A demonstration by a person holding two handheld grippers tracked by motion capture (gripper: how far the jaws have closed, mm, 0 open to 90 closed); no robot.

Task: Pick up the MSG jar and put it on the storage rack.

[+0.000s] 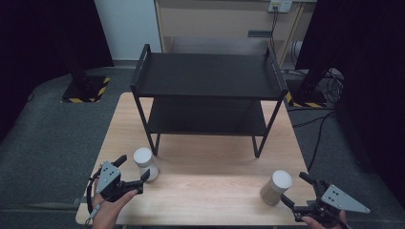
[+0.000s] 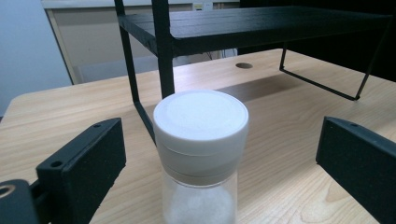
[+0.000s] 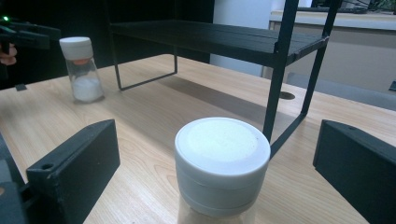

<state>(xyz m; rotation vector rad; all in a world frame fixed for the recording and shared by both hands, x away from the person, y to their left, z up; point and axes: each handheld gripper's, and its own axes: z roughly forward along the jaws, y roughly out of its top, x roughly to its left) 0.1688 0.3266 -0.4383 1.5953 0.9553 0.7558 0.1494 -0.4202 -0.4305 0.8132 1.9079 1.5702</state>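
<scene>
Gaping wide, the left gripper (image 1: 130,167) flanks the salt jar (image 1: 146,163) without touching it; the jar stands upright on the table (image 1: 210,191) at about eight o'clock from the rack (image 1: 208,90), just beside its front left leg. The right gripper (image 1: 297,189) is spread as wide, its jaws either side of the tan jar (image 1: 276,187), clear of it, at five o'clock from the rack.

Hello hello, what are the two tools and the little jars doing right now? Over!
Left tool open around white-powder jar, not touching. Right tool open at tan-powder jar, no grip. Black shelf rack stands behind; nothing in between.
</scene>
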